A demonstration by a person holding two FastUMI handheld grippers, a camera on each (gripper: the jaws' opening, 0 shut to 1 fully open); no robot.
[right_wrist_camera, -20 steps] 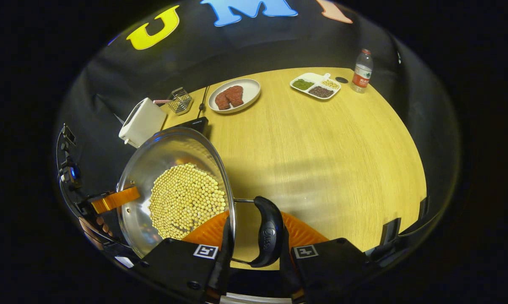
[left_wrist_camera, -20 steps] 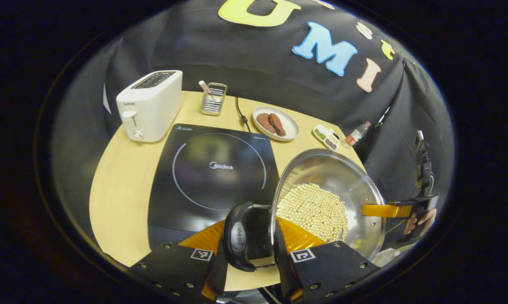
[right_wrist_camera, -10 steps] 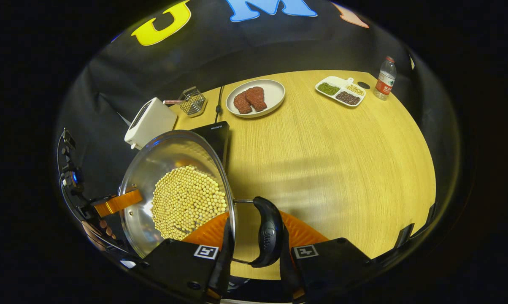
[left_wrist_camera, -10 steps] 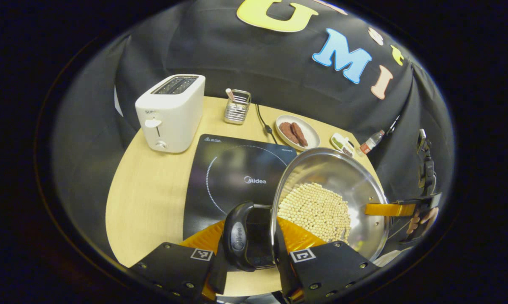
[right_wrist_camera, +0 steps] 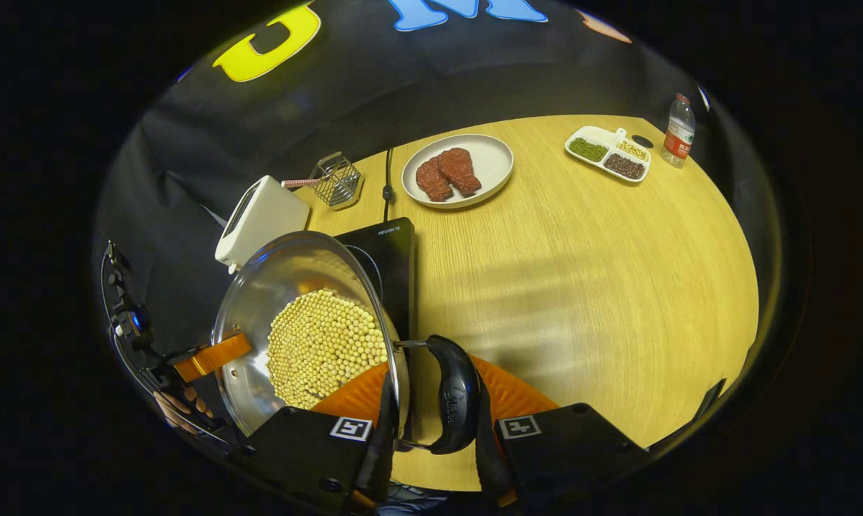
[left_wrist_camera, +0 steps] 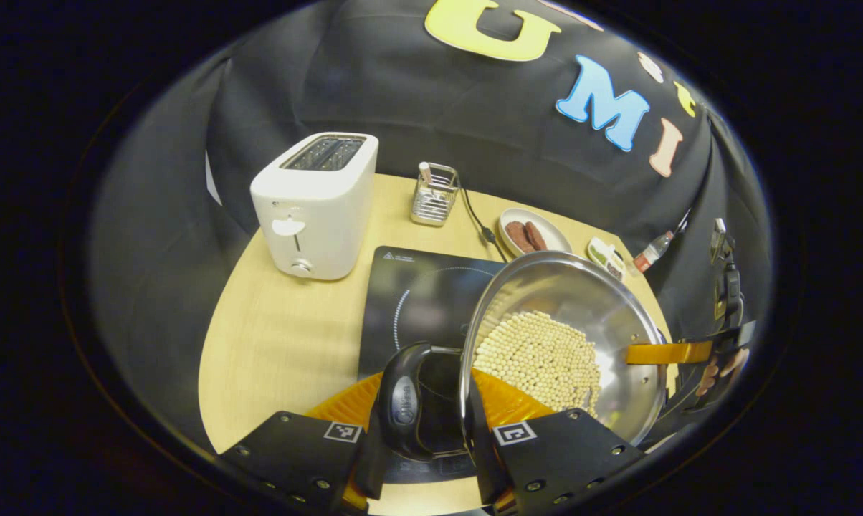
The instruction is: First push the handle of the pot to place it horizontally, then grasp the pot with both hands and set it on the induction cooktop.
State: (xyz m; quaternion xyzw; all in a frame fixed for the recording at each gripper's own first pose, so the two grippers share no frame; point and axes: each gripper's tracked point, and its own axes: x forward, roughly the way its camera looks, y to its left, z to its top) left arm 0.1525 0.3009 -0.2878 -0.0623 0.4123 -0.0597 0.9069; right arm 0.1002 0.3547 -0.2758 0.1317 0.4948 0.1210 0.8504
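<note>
A steel pot (left_wrist_camera: 603, 301) filled with pale beans (left_wrist_camera: 539, 358) hangs between both grippers. In the left gripper view, my left gripper (left_wrist_camera: 421, 430) is shut on the pot's black loop handle (left_wrist_camera: 401, 401). The pot covers the right part of the black induction cooktop (left_wrist_camera: 417, 294). At the pot's far rim, the right gripper's orange finger (left_wrist_camera: 668, 352) shows with a hand (left_wrist_camera: 718, 369) behind it. In the right gripper view, my right gripper (right_wrist_camera: 428, 433) is shut on the opposite black handle (right_wrist_camera: 454, 405), with the pot (right_wrist_camera: 288, 287) to its left over the cooktop's (right_wrist_camera: 392, 251) edge.
A white toaster (left_wrist_camera: 313, 204) stands left of the cooktop, a wire basket (left_wrist_camera: 435, 195) and a cable (left_wrist_camera: 478, 218) behind it. On the wooden table (right_wrist_camera: 582, 272) are a plate of meat (right_wrist_camera: 460, 170), a divided dish (right_wrist_camera: 607, 153) and a bottle (right_wrist_camera: 679, 130).
Both grippers have carried the pot leftward, from beside the cooktop to over its right part. The toaster now looks nearer. Both grips are unchanged.
</note>
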